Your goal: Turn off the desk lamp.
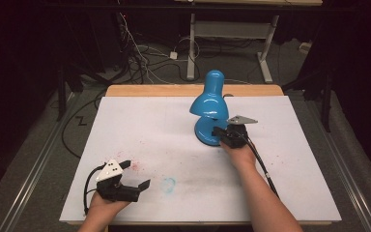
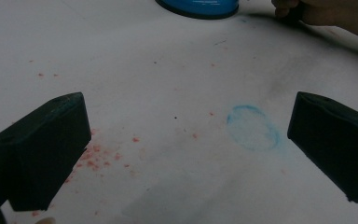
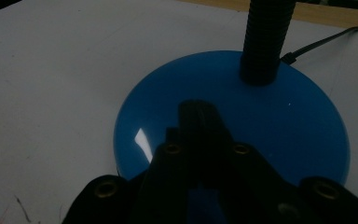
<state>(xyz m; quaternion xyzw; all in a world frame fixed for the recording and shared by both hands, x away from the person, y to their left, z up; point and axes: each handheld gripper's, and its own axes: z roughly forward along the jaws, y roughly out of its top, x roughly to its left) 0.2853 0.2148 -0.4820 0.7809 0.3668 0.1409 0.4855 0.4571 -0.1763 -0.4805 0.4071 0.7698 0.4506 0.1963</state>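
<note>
A blue desk lamp [image 1: 210, 99] stands at the middle back of the white table cover, its shade tilted over its round base [image 1: 204, 131]. My right gripper [image 1: 217, 131] is shut, its joined jaws lying over the near part of the glossy blue base [image 3: 289, 121], with nothing visibly between them. The black ribbed neck [image 3: 265, 39] rises from the base just beyond the right gripper [image 3: 198, 114]. My left gripper [image 1: 136, 174] rests near the front left of the table, open and holding nothing. In the left gripper view the left gripper [image 2: 186, 144] spans bare paper.
The white cover [image 1: 140, 125] carries a faint blue ring mark [image 2: 253, 127] and scattered red specks [image 2: 98, 156]. The lamp's black cord [image 3: 321, 41] runs off toward the wooden back edge [image 1: 149, 90]. Beyond the table, cables and desk legs [image 1: 191, 48] stand on the floor.
</note>
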